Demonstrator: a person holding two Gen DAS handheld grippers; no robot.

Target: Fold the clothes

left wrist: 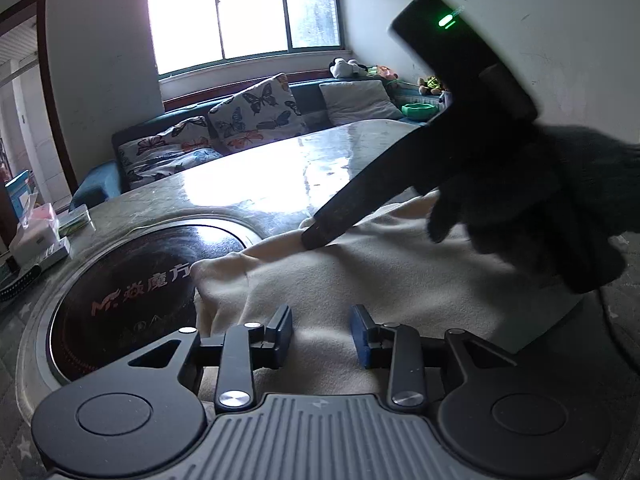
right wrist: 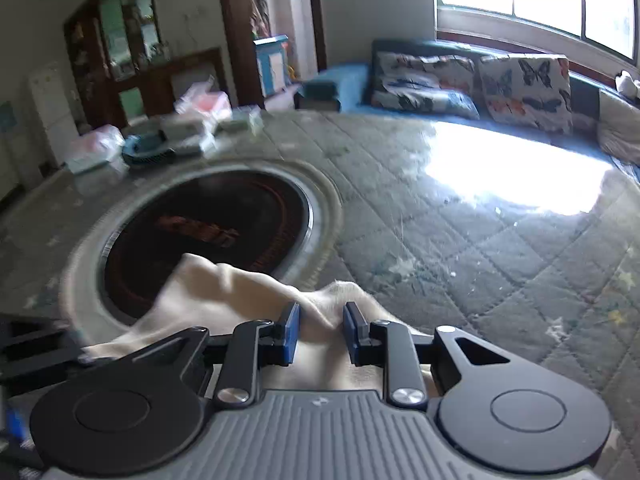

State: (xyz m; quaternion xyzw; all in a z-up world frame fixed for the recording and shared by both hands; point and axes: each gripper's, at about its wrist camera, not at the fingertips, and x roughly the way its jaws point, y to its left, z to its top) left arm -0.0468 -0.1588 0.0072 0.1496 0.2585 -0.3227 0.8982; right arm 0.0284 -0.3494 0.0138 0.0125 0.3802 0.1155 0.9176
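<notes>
2 handheld grippers work a cream cloth (left wrist: pixel 380 280) on a quilted table (right wrist: pixel 460 240). At left, the left gripper (left wrist: pixel 320 330) hovers with its blue pads (left wrist: pixel 360 340) spread apart over the fabric, nothing caught between them. The cloth lies bunched on the table beside a round dark cooktop (left wrist: pixel 132 280), 1 corner lapping onto its rim. To the right, the right gripper (right wrist: pixel 320 330), held in a dark-gloved hand (left wrist: pixel 540 220), has its fingers pinching a raised ridge of the cloth's far edge. The fabric looks soft, fleecy and light, likely to sag and crease rather than hold a line, so it should lift easily yet drape unevenly. A hem or corner appears the best place to take hold, with both tools level. Butterfly-print cushions (left wrist: pixel 256 112) line a sofa beneath the window (left wrist: pixel 248 12).
</notes>
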